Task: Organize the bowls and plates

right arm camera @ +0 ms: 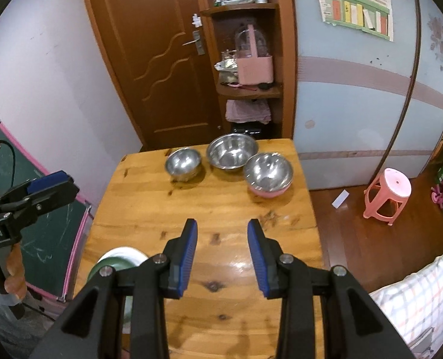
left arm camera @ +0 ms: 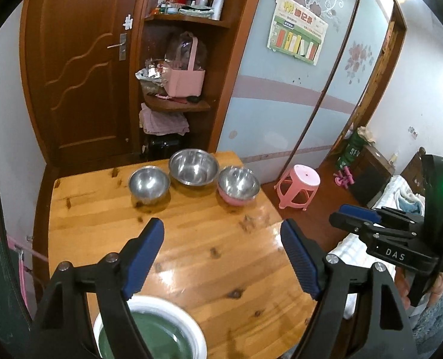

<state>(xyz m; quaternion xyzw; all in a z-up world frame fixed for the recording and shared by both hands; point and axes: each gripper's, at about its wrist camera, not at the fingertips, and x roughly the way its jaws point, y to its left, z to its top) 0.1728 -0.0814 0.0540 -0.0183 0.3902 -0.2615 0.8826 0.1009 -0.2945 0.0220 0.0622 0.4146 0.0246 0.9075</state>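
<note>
Steel bowls, three: small [left arm camera: 149, 185], large [left arm camera: 193, 167], pink-based [left arm camera: 238, 185], along our wooden table's [left arm camera: 191, 254] far edge. Green plate [left arm camera: 149, 329] near. Left gripper [left arm camera: 222, 257] and right gripper [right arm camera: 222, 257] both spread, empty.

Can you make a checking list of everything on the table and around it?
Surface: glossy wooden table, shiny patches.
Job's things: three steel bowls at far edge: small one, large one, pink-bottomed one; green white-rimmed plate at near-left corner.
Clutter: nothing seen on the table.
Grippers: left gripper open, right gripper open, both empty.
Cables: black cable by chalkboard.
Surroundings: pink plastic stool, brown door, corner shelves.
</note>
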